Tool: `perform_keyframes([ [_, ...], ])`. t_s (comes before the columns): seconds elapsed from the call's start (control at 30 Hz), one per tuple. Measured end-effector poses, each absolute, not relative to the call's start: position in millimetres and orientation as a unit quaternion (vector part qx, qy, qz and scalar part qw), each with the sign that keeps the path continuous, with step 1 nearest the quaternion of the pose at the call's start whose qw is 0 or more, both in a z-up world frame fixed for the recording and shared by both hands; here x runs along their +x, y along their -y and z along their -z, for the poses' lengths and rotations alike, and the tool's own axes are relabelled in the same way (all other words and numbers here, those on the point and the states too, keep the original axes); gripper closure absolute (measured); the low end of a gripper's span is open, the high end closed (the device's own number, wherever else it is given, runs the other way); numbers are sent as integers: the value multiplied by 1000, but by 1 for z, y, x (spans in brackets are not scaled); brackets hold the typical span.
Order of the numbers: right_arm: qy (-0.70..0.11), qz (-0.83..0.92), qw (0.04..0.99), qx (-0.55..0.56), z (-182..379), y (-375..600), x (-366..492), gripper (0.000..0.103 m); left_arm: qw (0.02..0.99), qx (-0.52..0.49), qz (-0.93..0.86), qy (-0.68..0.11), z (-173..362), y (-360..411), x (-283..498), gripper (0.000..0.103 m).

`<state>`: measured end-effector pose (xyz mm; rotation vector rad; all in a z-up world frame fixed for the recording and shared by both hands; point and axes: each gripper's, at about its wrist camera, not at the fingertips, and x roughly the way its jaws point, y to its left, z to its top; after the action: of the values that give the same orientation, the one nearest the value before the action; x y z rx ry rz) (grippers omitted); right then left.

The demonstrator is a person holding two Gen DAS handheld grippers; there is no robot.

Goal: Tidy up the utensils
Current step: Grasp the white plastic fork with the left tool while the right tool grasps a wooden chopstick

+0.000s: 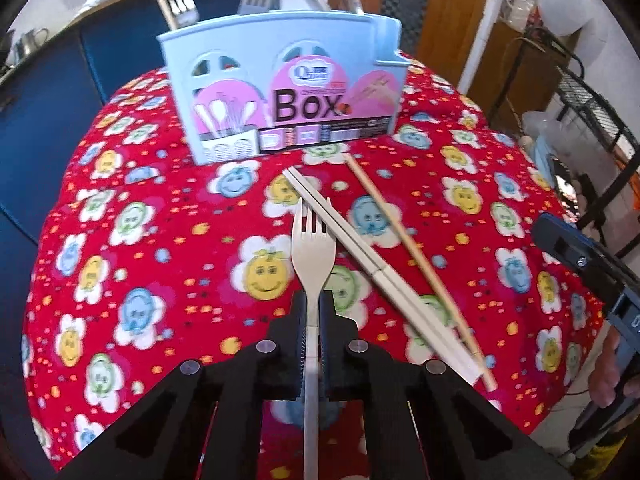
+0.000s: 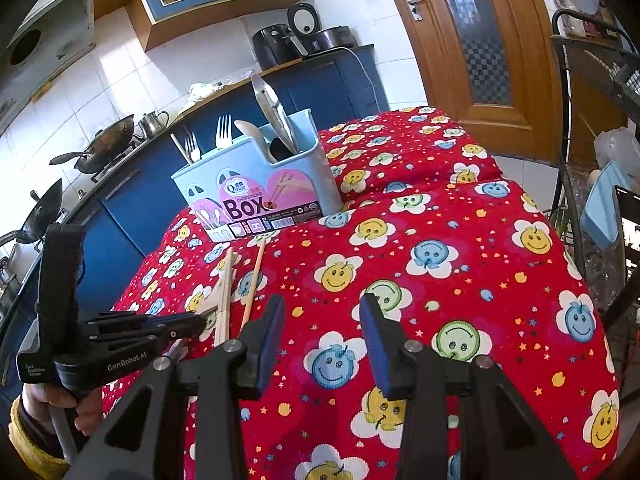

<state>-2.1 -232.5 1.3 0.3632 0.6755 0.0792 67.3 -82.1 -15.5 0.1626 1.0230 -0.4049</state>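
Observation:
A pale fork point(image 1: 311, 248) points its tines toward the box, and my left gripper point(image 1: 313, 300) is shut on its handle just above the red flowered tablecloth point(image 1: 160, 240). Right of the fork lie a white pair of chopsticks point(image 1: 360, 256) and a single wooden chopstick point(image 1: 416, 256), both slanting across the cloth. A light blue utensil box point(image 1: 280, 80) labelled "Box" stands at the back, with forks point(image 2: 223, 132), a spoon point(image 2: 248, 128) and tongs point(image 2: 272, 112) standing in it. My right gripper point(image 2: 322, 340) hovers open over the cloth with nothing between its fingers. The left gripper point(image 2: 202, 322) shows at its left.
Behind the table a blue kitchen counter point(image 2: 132, 200) runs along with woks point(image 2: 104, 140) on the stove. At the right are a wire rack point(image 1: 592, 128) and a wooden door point(image 2: 480, 40). The cloth's right half point(image 2: 460, 280) has nothing lying on it.

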Motion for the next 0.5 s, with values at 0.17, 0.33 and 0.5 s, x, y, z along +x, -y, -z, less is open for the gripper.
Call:
perform_keyframes([
  [0.17,-336,-46,925,173,-1,226,2,61,867,89,150,-467,13,67,73,97],
  [0.33,-345,-54,923,162,-1,217,7,61,879,43,137,-454,9,42,81,97],
  [0.5,-358,-62,919,151,-2,208,16,61,891,14,121,-437,5,21,85,97],
])
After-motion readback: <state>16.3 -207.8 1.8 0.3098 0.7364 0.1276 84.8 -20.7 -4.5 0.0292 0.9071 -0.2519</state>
